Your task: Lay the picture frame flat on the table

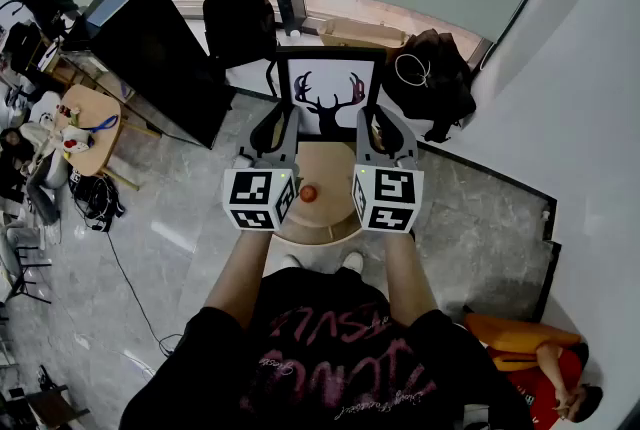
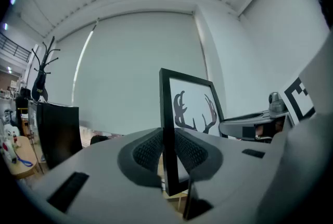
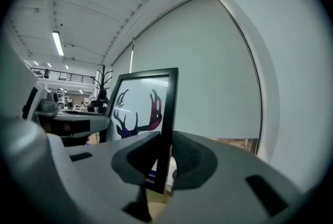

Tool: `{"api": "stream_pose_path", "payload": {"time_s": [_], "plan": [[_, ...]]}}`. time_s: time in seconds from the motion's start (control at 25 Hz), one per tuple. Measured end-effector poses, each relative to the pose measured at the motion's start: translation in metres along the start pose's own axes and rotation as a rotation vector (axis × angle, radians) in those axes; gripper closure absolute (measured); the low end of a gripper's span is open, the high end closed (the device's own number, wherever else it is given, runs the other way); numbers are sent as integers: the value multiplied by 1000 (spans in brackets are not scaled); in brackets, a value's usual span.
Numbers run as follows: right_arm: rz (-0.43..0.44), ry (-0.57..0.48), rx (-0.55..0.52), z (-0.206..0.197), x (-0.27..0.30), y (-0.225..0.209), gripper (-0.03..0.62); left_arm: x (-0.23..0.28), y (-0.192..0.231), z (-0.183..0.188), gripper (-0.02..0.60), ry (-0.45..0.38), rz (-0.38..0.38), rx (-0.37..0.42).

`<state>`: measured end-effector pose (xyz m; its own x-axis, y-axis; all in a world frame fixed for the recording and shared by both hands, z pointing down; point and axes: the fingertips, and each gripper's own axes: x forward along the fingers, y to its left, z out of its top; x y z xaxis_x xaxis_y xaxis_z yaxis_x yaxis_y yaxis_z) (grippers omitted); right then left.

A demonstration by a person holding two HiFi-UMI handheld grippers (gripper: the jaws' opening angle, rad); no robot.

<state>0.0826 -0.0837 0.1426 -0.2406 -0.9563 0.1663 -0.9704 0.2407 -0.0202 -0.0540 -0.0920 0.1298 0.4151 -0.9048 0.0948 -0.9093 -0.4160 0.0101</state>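
My left hand-held gripper (image 2: 167,151) is clenched on the left side bar of the picture frame (image 2: 190,108). Its own view shows the black bar pinched between the two ribbed pads, low on the frame. My right hand-held gripper (image 3: 164,159) is grasping the opposite side bar in the same way, again near the lower corner. In the head view both hand-held grippers, left (image 1: 280,128) and right (image 1: 381,126), reach forward at about the same height, one on each side of the picture frame (image 1: 328,98).

The frame stands upright with its antler print facing me, over the far edge of the small round wooden counter (image 1: 335,173). I cannot tell whether its bottom bar rests on the wood or hangs just above it. A small red round thing (image 1: 308,193) sits on the near part of the counter, between my two hand-held grippers and near the frame's foot.

I judge the grasp done and the laying-down not yet begun. The next move calls for tipping the frame over with both sides level, then lowering it flat. The counter is small, so I would lay the frame clear of the red thing, or it may rock.
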Motion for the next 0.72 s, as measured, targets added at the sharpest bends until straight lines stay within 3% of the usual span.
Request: {"api": "stream_pose_path", "payload": {"time_s": [0.72], "plan": [[-12, -6, -1, -7, 18, 17, 513, 4, 24, -8, 508, 3, -19, -13]]}}
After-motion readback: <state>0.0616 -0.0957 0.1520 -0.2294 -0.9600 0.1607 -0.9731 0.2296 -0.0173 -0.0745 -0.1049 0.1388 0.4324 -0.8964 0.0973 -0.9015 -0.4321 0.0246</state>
